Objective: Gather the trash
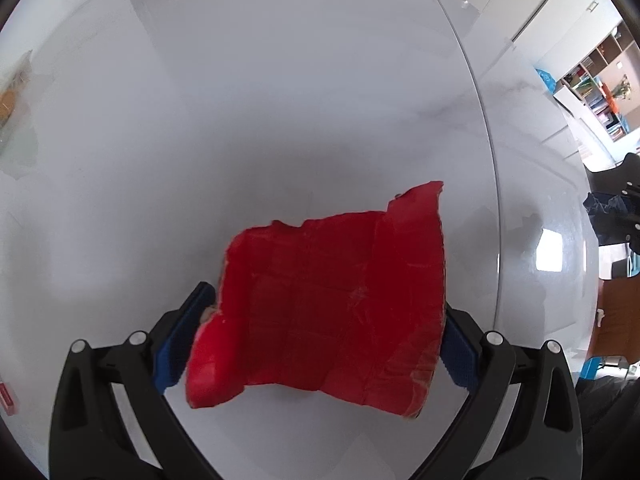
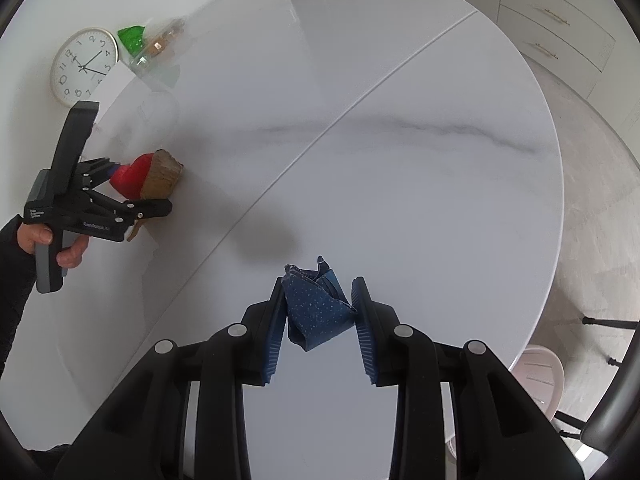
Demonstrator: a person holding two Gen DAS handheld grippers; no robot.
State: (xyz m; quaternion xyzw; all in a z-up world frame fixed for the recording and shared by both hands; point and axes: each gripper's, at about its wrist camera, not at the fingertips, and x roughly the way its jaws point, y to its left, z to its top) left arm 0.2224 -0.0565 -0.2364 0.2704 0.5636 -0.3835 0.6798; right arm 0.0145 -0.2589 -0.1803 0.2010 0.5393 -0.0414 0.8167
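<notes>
My left gripper [image 1: 326, 320] is shut on a torn red cardboard piece [image 1: 320, 308], held just above the white marble table [image 1: 280, 100]. In the right wrist view the left gripper [image 2: 132, 196] shows at the left with the red cardboard [image 2: 140, 178], brown on its back. My right gripper [image 2: 318, 312] is shut on a crumpled dark blue dotted paper [image 2: 316, 308] above the table [image 2: 400, 180]. That gripper and its blue paper show at the far right edge of the left wrist view [image 1: 612, 208].
A clear plastic bag with green and brown contents [image 2: 152, 46] lies at the table's far left edge, next to a white sheet [image 2: 116, 84]. A round wall clock [image 2: 82, 66] hangs behind. A white stool [image 2: 540, 376] and a dark chair frame [image 2: 608, 360] stand at the right of the table.
</notes>
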